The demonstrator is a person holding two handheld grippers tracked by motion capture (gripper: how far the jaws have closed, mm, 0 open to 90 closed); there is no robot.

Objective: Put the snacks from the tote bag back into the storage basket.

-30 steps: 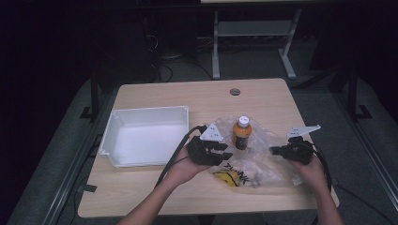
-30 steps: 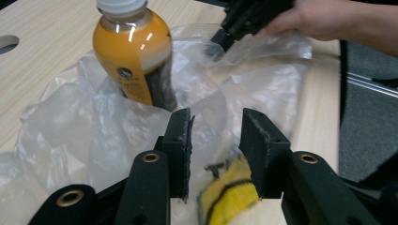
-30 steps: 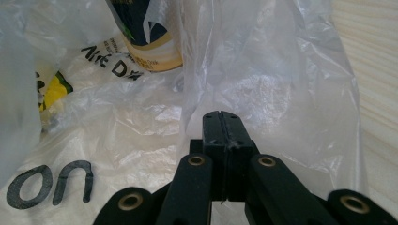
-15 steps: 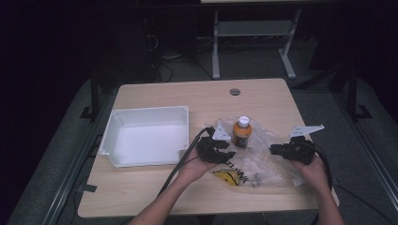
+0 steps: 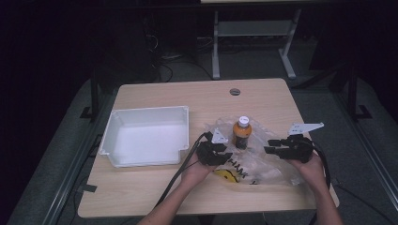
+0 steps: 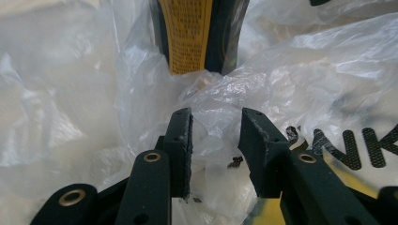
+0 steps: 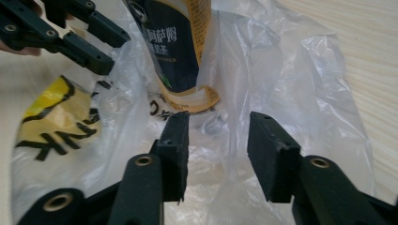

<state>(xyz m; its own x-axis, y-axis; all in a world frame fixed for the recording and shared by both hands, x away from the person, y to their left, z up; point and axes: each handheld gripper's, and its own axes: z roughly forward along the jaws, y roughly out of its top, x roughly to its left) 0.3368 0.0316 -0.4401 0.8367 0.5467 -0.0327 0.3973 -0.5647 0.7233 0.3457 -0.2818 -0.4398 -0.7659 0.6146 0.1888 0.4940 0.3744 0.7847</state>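
High view, lower middle: the left gripper (image 5: 220, 153) sits released over the plastic bag (image 5: 263, 164), film bunched between its jaws, which have just been closing. For a clean hold it should pinch a single fold low, clear of the bottle (image 5: 242, 132) standing upright in the bag at frame centre. Further right, the right gripper (image 5: 277, 147), just opening, grips nothing. White tray (image 5: 145, 136) at left leaves room; the table (image 5: 263, 93) edge lies near at lower right.
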